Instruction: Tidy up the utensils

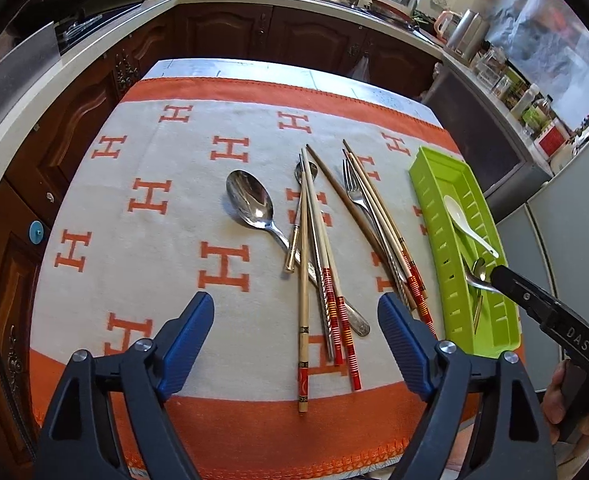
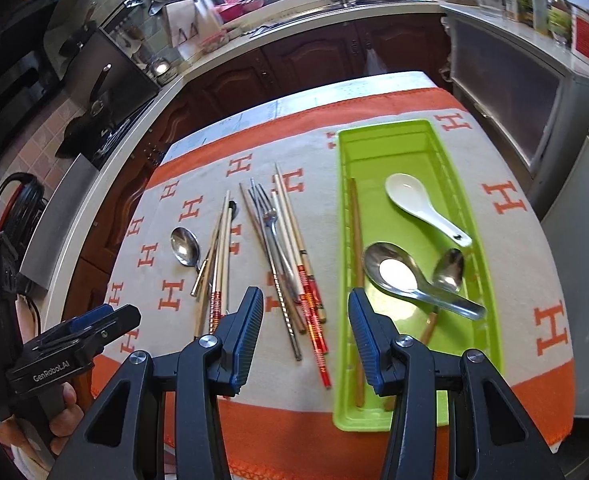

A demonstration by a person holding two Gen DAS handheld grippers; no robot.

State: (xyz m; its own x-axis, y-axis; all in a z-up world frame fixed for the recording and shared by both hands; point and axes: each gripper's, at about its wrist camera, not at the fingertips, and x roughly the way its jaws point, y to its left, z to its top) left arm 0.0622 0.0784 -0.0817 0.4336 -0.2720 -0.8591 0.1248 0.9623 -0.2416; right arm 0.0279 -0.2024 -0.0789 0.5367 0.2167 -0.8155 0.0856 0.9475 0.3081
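Utensils [image 1: 326, 264] lie lengthwise on cloth [image 1: 142, 216], bowls and tines pointing away; left gripper [image 1: 296, 332] and right gripper [image 2: 306, 332] both released, empty

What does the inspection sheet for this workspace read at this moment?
Surface: table under an orange-and-white H-patterned cloth.
Job's things: green tray holds a white ceramic spoon, two metal spoons and wooden chopsticks; on the cloth lie a large metal spoon, a fork and loose chopsticks.
Clutter: nothing seen on the cloth.
Grippers: left claw open, empty; right claw open, empty, above the tray's near end.
Cables: black-and-red cable beside the stove.
Surroundings: kitchen counters, sink, wooden cabinets.
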